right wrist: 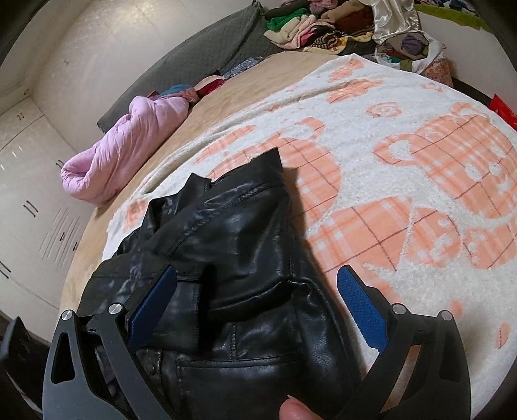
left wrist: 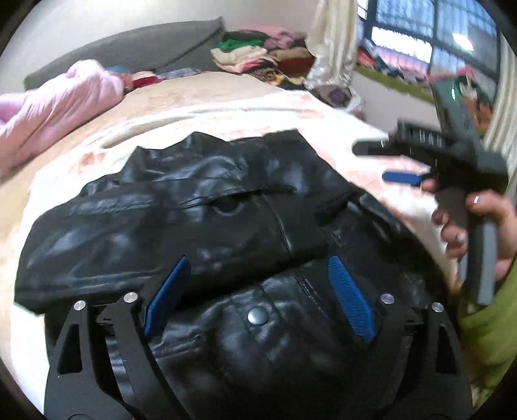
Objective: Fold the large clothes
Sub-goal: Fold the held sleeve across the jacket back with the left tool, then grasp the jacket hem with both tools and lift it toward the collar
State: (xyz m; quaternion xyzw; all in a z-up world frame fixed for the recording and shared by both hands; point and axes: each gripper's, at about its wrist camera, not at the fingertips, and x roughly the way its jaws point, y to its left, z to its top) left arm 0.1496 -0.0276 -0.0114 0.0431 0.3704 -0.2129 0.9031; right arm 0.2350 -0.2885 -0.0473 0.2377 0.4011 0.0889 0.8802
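1. Jacket (right wrist: 245,265): glossy black leather, silver snap (left wrist: 257,316).
2. Blanket (right wrist: 404,200): white fleece, orange plaid bear shapes with dark red grid lines.
3. Sheet (right wrist: 226,93) under it: plain tan.
4. Quilt (right wrist: 129,148): pale pink-lilac.
5. Headboard cushion (right wrist: 200,51): dark grey, textured.
6. Clothes pile (right wrist: 323,29): mixed green, cream, pink, maroon.
7. Left gripper (left wrist: 258,284), right gripper (right wrist: 258,310): black frames, blue pads.
8. Sleeve (left wrist: 491,323): lime green.

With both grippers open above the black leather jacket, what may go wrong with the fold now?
1. The black leather jacket is shiny and stiff, and neither the left gripper nor the right gripper presses on it, so the folded part may spring open.
2. It lies bunched on the fleece blanket, so creases may stay.
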